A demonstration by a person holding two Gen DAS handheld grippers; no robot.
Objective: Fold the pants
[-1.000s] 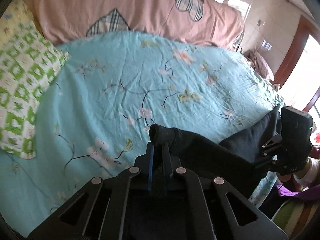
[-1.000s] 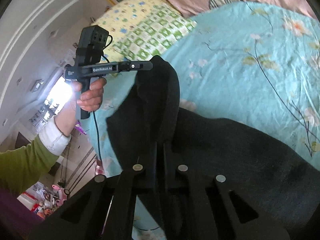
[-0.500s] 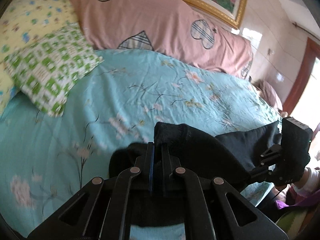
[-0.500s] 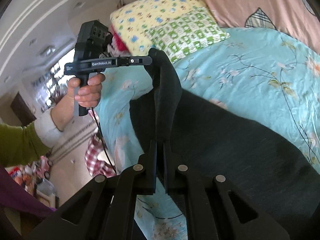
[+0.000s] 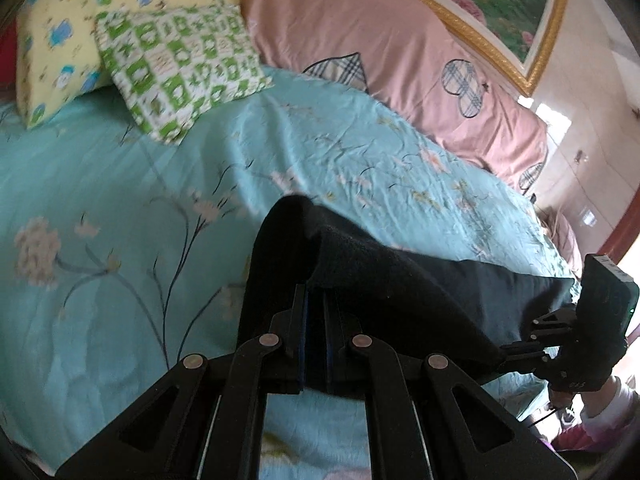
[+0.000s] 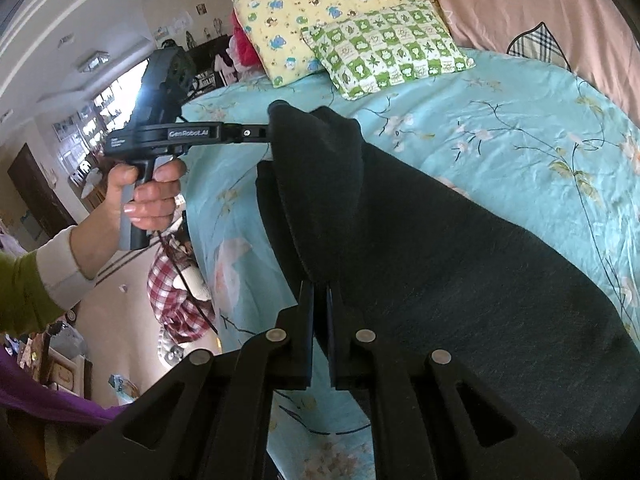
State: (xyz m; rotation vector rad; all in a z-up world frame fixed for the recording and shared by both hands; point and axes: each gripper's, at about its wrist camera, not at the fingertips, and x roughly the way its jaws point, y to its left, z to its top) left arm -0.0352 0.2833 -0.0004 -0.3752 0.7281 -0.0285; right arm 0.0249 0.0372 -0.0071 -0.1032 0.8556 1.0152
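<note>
The black pants lie across the turquoise floral bedsheet, with one edge lifted off it. My left gripper is shut on a raised fold of the pants; it also shows in the right wrist view, held level above the bed. My right gripper is shut on the same lifted edge further along; its body shows at the right in the left wrist view. The cloth hangs taut between the two grippers.
A green checked pillow and a yellow patterned pillow lie at the head of the bed. A pink quilt runs along the far side. The bed's near edge drops to a cluttered floor.
Both grippers have lifted the pants edge and carried it toward the pillows. The views have swung up, showing more of the pillows and the far wall.
</note>
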